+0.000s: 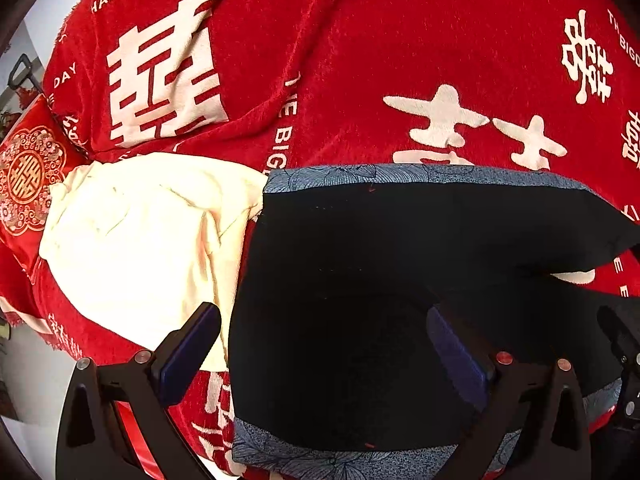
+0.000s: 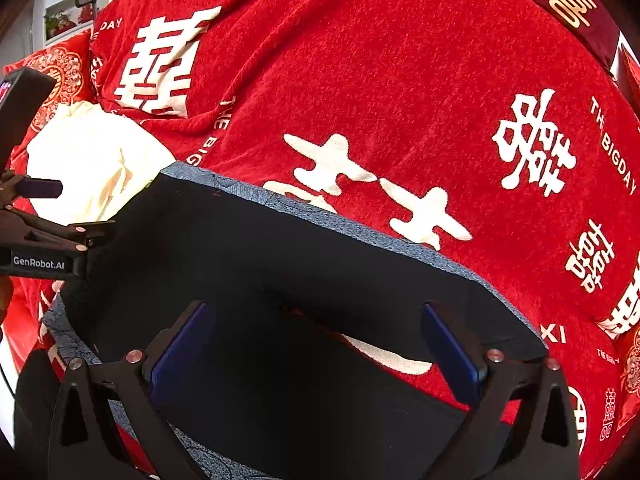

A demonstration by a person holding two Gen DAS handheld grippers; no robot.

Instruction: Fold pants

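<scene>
The pants [image 1: 360, 300] are black, with a blue patterned band along the far edge and another along the near edge. They lie flat on the red blanket [image 1: 400, 60], partly folded, and one dark part runs off to the right with a gap of red under it. Just beside them on the left is a cream cloth [image 1: 140, 240], touching their left edge, and further left a red cushion [image 1: 28, 176].

The left tongs [image 1: 324, 356] are wide open and hold nothing; the left finger is over the cream cloth and the right finger over the black fabric. The right tongs [image 2: 320, 352] are also wide open and empty, above the right part of the pants.

I judge that the next fold is not yet begun. To do it well, each tongs should go down to one corner of the same edge and close on all layers of the pants only. The left one should move right first, so that it does not take the cream cloth too. Then both should lift together and lay that edge straight on the opposite band
</scene>
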